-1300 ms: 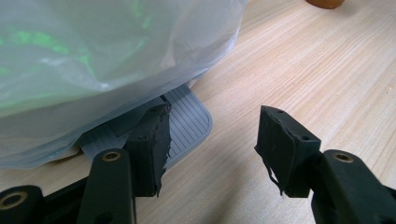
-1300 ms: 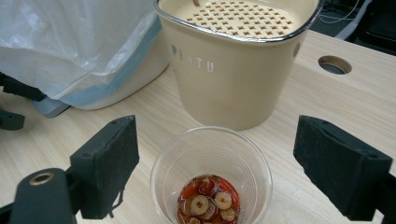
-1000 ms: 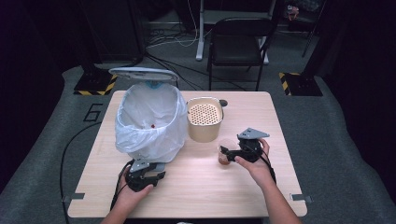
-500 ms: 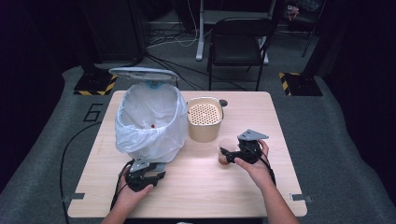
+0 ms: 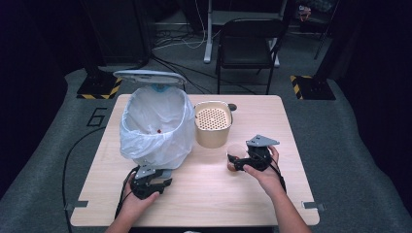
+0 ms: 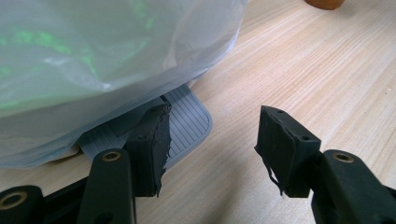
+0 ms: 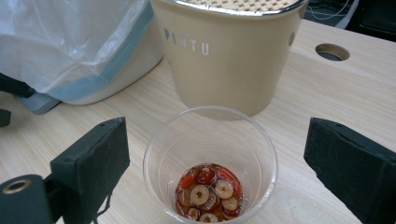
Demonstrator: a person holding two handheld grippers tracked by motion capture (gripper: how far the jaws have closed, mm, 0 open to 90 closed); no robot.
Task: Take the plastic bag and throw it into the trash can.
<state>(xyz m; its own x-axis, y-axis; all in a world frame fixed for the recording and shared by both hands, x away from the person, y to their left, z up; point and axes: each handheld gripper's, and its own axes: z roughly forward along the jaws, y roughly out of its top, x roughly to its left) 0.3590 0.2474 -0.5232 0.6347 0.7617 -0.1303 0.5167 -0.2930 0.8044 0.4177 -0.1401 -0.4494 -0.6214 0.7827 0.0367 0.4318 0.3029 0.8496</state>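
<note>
cup (image 7: 210, 163) — fruit slices inside, right tool (image 7: 224, 163) open

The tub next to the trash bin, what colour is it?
Cream-beige tub, with a perforated top and pale lettering on its side; the right gripper view shows it best.

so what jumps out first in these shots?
The white-bagged trash bin at the table's left, lid up, dominates. Beside it stands a beige canister with a perforated top. In front of that, a clear cup holding dried fruit slices and some liquid stands upright between the right gripper pads, which have just been opening and don't touch it.
</note>
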